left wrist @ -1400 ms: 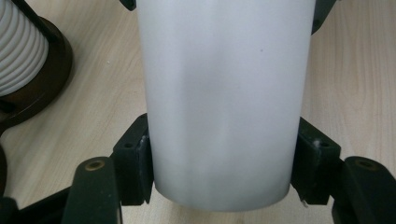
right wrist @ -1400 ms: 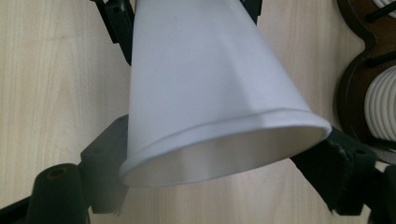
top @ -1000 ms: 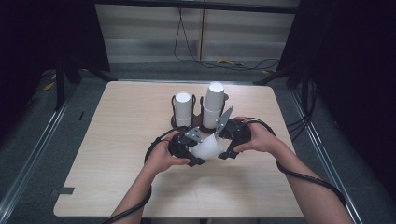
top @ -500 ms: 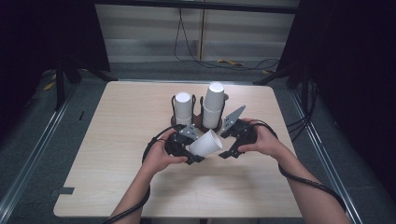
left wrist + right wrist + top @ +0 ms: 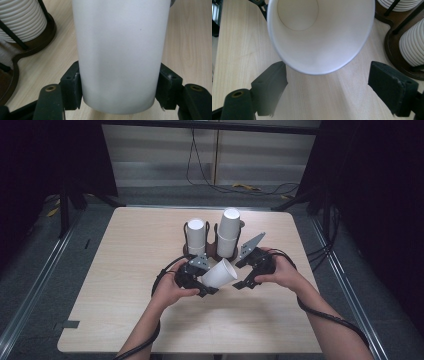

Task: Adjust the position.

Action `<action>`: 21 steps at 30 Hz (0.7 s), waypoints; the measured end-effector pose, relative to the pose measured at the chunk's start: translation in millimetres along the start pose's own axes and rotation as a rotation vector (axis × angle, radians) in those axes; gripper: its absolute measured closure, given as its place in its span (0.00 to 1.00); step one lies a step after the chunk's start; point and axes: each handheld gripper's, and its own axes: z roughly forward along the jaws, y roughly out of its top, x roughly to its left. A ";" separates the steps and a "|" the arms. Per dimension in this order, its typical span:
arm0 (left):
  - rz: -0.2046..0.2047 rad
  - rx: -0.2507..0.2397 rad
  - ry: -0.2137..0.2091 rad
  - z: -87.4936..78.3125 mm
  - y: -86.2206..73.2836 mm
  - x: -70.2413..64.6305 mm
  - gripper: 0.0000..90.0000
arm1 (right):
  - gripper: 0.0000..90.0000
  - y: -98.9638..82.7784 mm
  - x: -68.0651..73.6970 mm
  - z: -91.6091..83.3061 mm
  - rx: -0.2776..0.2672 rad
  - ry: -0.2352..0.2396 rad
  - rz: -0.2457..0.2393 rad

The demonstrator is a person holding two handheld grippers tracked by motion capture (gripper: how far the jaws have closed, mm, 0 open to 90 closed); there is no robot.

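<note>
The left gripper (image 5: 206,281) is clamped on a white paper cup (image 5: 219,274), its two black jaws pressing on opposite sides of the cup close to the closed bottom end. In the left gripper view the cup (image 5: 117,50) rises from between the jaws as a smooth, plain white wall without print or ribs, widening a little away from the camera; both pads sit flat against it.

In the high view the cup lies tipped on its side above the light wooden table (image 5: 125,285), held off the surface, with its open mouth turned towards the right gripper (image 5: 246,276). The right gripper view looks straight into that mouth: the cup (image 5: 319,32) shows a thin rolled rim, a clean white inside and a round flat bottom deep within. The right gripper's jaws stand wide apart, one on each side just below the rim, and touch nothing; bare table shows between them.

Just behind the two grippers, near the middle of the table, stands a dark wire rack (image 5: 190,251) with a brown base. It holds two upright stacks of white cups (image 5: 228,232), bottoms up, the right stack taller than the left. Their stacked rims look like fine ribs in both gripper views.
</note>
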 end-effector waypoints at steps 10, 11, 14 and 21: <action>-0.029 -0.026 -0.012 2.8 -3.9 1.2 0.38 | 0.16 1.0 -1.7 0.1 -0.025 -0.003 0.023; -0.032 -0.030 -0.014 2.9 -4.3 1.2 0.38 | 0.16 1.0 -1.7 -0.1 -0.027 -0.002 0.024; -0.035 -0.031 -0.019 3.3 -5.5 1.2 0.38 | 0.16 1.0 -1.8 -1.0 -0.034 -0.002 0.028; -0.033 -0.026 -0.024 4.4 -5.9 0.9 0.38 | 0.16 1.3 -3.6 -1.8 -0.052 0.004 0.030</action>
